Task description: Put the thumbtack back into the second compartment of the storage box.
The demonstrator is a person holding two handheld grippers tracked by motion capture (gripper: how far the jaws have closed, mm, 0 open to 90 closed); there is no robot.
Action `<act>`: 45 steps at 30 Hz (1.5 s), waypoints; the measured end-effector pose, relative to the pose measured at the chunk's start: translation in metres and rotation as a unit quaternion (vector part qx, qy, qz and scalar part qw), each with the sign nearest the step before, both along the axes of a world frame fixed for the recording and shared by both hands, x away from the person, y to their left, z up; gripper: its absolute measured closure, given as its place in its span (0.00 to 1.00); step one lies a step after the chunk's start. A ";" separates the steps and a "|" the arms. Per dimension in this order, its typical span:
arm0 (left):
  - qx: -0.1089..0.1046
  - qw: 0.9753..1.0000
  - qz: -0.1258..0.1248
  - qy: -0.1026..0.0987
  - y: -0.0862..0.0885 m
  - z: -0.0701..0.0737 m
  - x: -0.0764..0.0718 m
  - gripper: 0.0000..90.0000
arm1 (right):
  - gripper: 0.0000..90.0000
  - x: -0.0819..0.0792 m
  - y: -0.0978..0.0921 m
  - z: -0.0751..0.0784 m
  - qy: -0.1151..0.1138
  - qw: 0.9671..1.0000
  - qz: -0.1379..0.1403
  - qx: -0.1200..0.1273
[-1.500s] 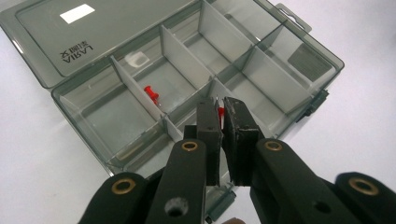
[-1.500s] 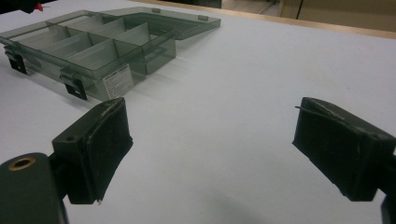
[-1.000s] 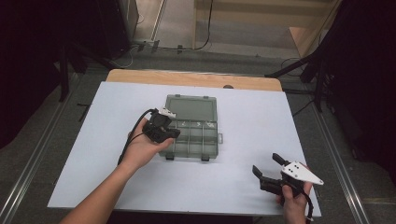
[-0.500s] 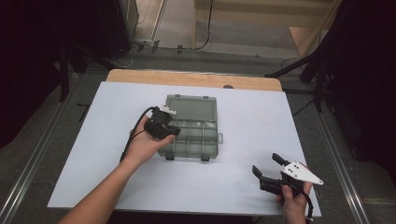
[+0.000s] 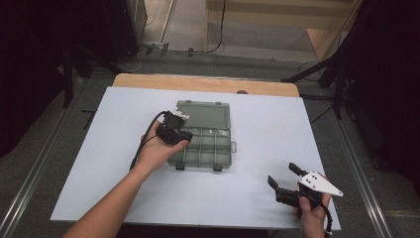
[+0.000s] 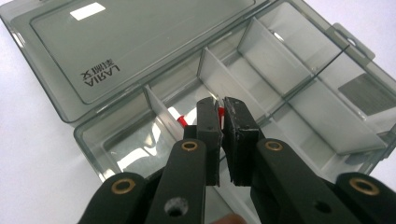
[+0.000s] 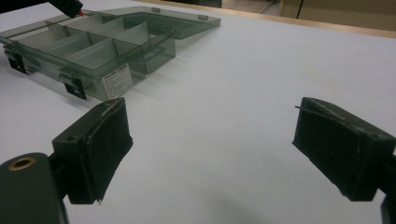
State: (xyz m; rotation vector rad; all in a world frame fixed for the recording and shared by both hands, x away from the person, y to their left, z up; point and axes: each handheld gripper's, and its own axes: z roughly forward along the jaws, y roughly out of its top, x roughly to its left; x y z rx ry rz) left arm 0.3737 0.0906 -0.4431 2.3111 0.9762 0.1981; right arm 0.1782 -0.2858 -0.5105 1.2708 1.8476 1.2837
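Two grippers on the white table (image 5: pixel 99 163): left gripper (image 6: pixel 220 114) sits over the open smoky-grey organiser box (image 5: pixel 218 148), at its left end, jaws pinched nearly together on a small red piece (image 6: pixel 220 113) w/ a thin pale tip; a second bit of red shows just left of the jaw, low in the compartment. From the high view the left gripper (image 5: pixel 174 133) hangs over the box's front-left compartments, cable looping off to the left. Box lid (image 6: pixel 140 42) lies flat, hinged back, lettering on it; dividers split the tray into several bins, latches at the front edge. Right gripper (image 5: pixel 286 179) is well apart, near the table's front-right corner, jaws spread wide w/ nothing between them, pads (image 7: pixel 95 149) hovering just above bare table, pointing toward the box.
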 end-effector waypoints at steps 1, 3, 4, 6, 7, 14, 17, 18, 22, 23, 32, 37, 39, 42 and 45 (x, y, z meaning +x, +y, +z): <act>0.000 1.000 0.001 0.000 -0.001 0.000 0.001 0.95 | 0.12 0.000 0.000 0.000 0.000 1.000 0.000 0.000; 0.004 1.000 0.000 0.002 -0.002 -0.002 0.002 0.95 | 0.12 0.000 0.000 0.000 0.000 1.000 0.000 0.000; 0.002 1.000 0.002 0.003 -0.003 -0.003 0.003 0.95 | 0.12 0.000 0.000 0.000 0.001 1.000 0.000 0.000; 0.004 1.000 -0.001 0.007 -0.004 -0.005 0.004 0.95 | 0.12 0.000 0.001 0.000 0.002 1.000 0.000 0.000; 0.002 1.000 0.002 0.007 -0.005 -0.006 0.004 0.95 | 0.12 0.000 0.000 0.000 0.002 1.000 0.000 -0.001; 0.011 1.000 0.002 0.013 -0.010 -0.012 0.007 0.95 | 0.12 0.000 0.001 0.000 0.002 1.000 0.000 0.000; 0.013 1.000 0.003 0.012 -0.009 -0.012 0.007 0.94 | 0.12 0.001 0.001 0.000 0.001 1.000 0.000 0.000; 0.013 1.000 0.005 0.011 -0.009 -0.012 0.007 0.93 | 0.12 0.001 0.001 0.000 0.001 1.000 0.000 -0.001; 0.001 1.000 0.009 0.010 -0.006 -0.008 0.007 0.80 | 0.12 0.001 0.001 0.000 0.001 1.000 0.000 0.000; -0.001 1.000 0.013 0.009 -0.006 -0.007 0.007 0.77 | 0.12 0.001 0.001 0.000 0.001 1.000 0.000 0.000; -0.042 0.999 0.025 0.018 0.003 -0.001 0.005 0.34 | 0.12 0.001 0.001 0.001 -0.001 1.000 0.000 -0.002; -0.053 0.997 0.020 0.055 0.008 -0.003 0.007 0.01 | 0.12 0.001 0.003 0.001 0.000 1.000 0.000 -0.002; -0.048 0.997 0.014 0.051 0.012 -0.002 0.007 0.00 | 0.12 0.001 0.004 0.001 0.001 1.000 0.003 -0.003; -0.067 0.996 0.017 0.053 0.018 0.002 0.007 0.00 | 0.12 0.003 0.006 0.001 0.000 1.000 0.004 -0.007; -0.072 0.996 0.020 0.048 0.024 0.003 0.006 0.00 | 0.12 0.005 0.007 0.000 0.001 1.000 0.006 -0.009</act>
